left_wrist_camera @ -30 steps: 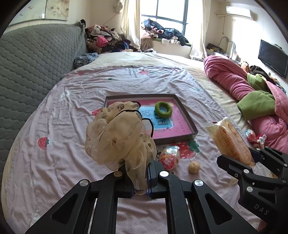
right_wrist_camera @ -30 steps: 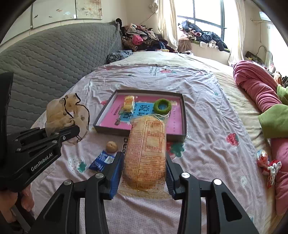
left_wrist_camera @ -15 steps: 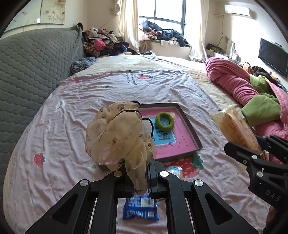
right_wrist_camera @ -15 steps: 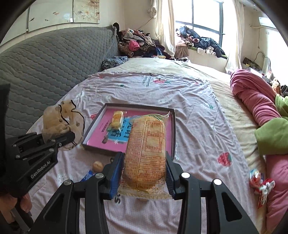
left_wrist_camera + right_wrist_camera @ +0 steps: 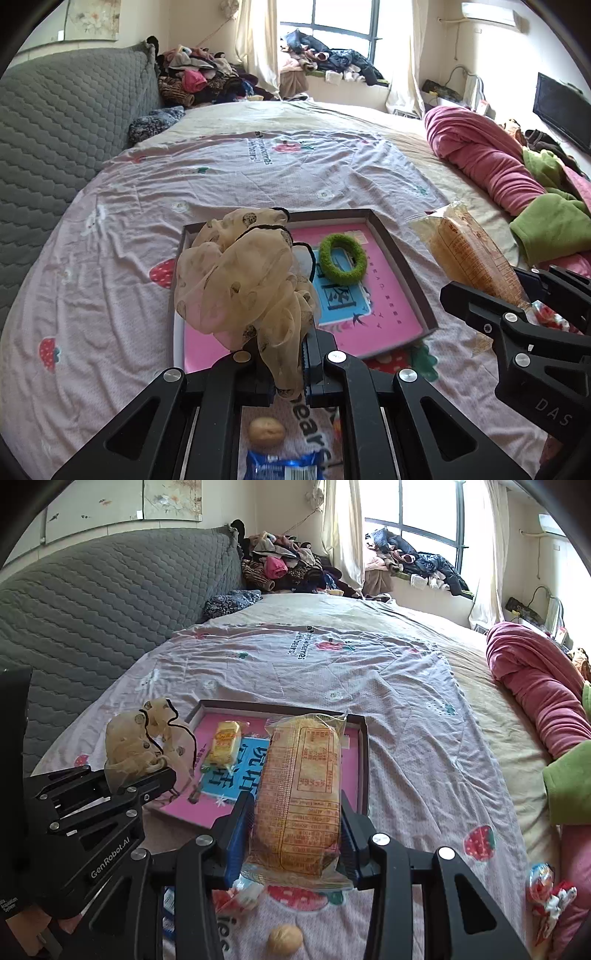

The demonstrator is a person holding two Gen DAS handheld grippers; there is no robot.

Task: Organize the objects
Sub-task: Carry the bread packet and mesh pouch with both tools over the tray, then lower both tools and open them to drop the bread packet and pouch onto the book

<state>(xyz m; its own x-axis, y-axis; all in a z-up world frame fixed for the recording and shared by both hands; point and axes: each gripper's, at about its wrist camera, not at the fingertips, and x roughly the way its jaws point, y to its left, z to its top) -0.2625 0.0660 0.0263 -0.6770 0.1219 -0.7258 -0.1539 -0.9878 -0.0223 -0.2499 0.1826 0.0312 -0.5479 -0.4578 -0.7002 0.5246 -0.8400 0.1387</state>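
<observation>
A cream scrunchie is being pinched by the left tongs and a packaged bread clamped by the right tongs, both being held above the tray, presumably for sorting.

free: pink floor of the dark-rimmed shallow tray lay bare near its front | blocked: fuzzy green ring, small yellow wrapped snack occupied the tray's far half

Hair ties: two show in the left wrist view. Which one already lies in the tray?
The green fuzzy ring, lying flat on the pink tray floor. The cream chiffon scrunchie is clamped in the left gripper, above the tray.
</observation>
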